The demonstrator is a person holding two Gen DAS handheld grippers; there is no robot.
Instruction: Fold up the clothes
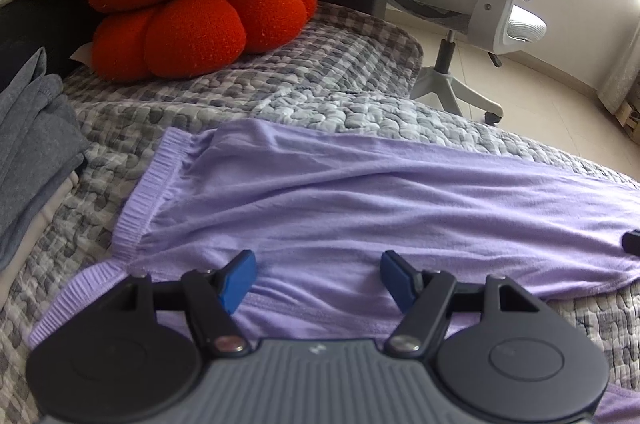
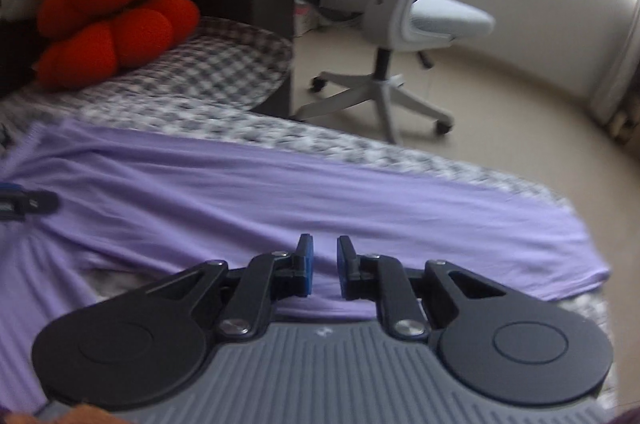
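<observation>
Lilac trousers (image 1: pixel 360 191) lie spread on the bed (image 1: pixel 280 91), unfolded. Left gripper (image 1: pixel 318 278) released wide; right gripper (image 2: pixel 324 266) narrowly parted, grasping nothing. Next: pinch an edge.

Lilac garment (image 1: pixel 360 191), ribbed waistband, spread flat and creased on checked quilt (image 1: pixel 280 91)

No legible text, label, brand name, number or sign is found in either view. The only marking is a small pale emblem on the ribbed grey housing of the left gripper (image 1: pixel 316 278), near its front edge; it is too small to read. A like emblem stands on the grey housing of the right gripper (image 2: pixel 324 264), blurred and unreadable. Items on the distant desk carry nothing that can be made out.
</observation>
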